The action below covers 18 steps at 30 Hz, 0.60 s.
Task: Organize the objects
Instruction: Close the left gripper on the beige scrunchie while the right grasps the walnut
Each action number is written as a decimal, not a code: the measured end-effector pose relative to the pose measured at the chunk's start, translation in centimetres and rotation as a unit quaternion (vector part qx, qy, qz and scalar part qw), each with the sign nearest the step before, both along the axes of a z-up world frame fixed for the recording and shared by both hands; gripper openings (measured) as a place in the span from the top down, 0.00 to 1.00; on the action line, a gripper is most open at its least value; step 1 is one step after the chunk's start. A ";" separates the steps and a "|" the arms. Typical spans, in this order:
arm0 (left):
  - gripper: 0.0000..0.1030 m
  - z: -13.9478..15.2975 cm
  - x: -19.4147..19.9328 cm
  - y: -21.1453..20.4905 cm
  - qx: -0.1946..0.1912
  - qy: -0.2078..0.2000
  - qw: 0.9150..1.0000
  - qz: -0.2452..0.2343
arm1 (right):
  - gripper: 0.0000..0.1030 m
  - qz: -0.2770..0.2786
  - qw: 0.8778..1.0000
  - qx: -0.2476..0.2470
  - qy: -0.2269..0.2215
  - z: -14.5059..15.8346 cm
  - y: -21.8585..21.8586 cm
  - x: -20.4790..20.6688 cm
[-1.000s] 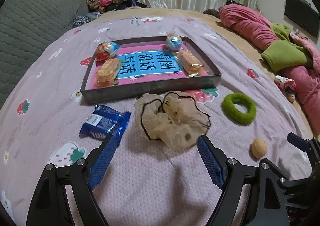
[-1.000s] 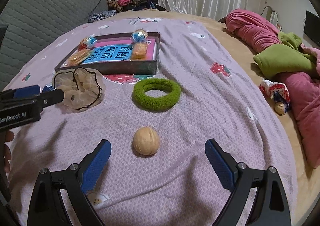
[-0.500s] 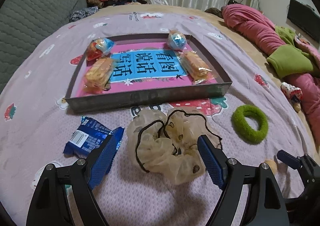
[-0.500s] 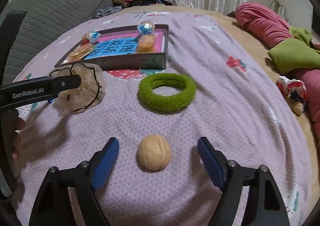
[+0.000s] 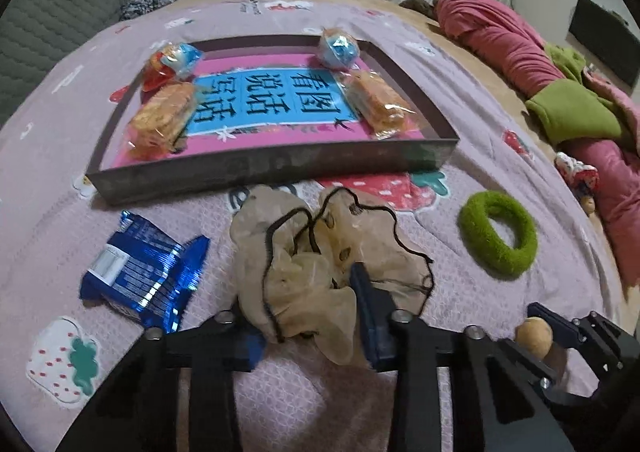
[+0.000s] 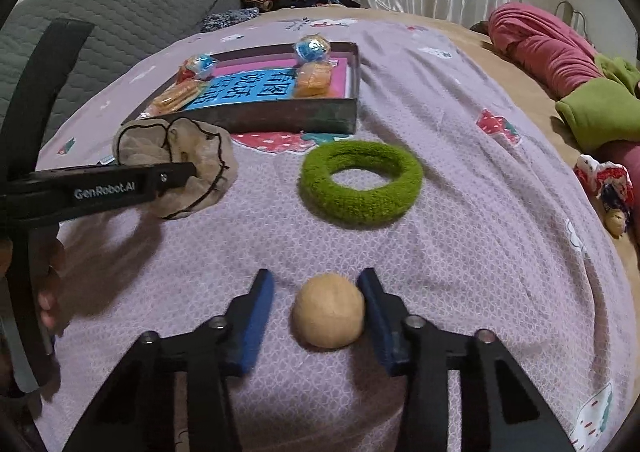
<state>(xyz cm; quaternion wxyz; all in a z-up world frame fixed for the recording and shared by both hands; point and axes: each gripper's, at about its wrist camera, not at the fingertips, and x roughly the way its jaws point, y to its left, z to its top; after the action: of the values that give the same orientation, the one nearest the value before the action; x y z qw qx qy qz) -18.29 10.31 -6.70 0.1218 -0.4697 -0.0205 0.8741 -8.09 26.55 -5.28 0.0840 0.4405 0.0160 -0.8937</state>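
Observation:
A beige scrunchie (image 5: 320,252) with black edging lies in front of the dark tray (image 5: 272,168). My left gripper (image 5: 304,304) is closing on it, and the fabric bunches between the blue pads. From the right wrist view the left gripper (image 6: 172,178) reaches into the scrunchie (image 6: 200,156) from the side. A tan walnut-like ball (image 6: 328,308) sits between the jaws of my right gripper (image 6: 316,280), which is closing. The right pad touches the ball, while a gap remains on the left. A green scrunchie (image 6: 360,204) lies beyond the ball.
The tray (image 6: 280,118) holds several wrapped snacks on a pink and blue card. A blue snack packet (image 5: 144,272) lies left of the beige scrunchie. Pink bedding (image 5: 512,40), a green cloth (image 5: 572,116) and a small toy (image 5: 580,176) line the right side.
Both pairs of jaws have narrowed a lot. The left gripper moved forward and down onto the beige scrunchie. The right gripper sank slightly around the ball.

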 end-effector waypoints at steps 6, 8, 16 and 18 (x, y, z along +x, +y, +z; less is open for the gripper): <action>0.78 -0.2 0.3 -0.1 0.009 0.001 1.000 -0.002 | 0.68 0.001 1.000 -0.014 0.003 0.2 0.2 0.3; 0.80 -0.1 0.5 -0.2 0.013 0.001 1.000 0.000 | 0.68 0.004 1.000 -0.025 0.003 0.3 0.3 0.4; 0.85 0.7 2.3 -1.0 0.021 0.012 1.000 0.000 | 0.68 0.030 0.998 -0.059 0.013 1.4 -0.5 1.0; 0.86 1.2 3.5 -1.6 0.026 0.018 0.999 0.005 | 0.68 0.033 0.997 -0.062 0.016 1.7 -0.8 1.2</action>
<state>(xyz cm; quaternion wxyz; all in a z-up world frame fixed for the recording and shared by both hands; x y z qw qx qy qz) -14.74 8.75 -5.54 0.1303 -0.4503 -0.0435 0.8822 -6.86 25.77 -3.62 0.1405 0.4197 -0.0231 -0.8964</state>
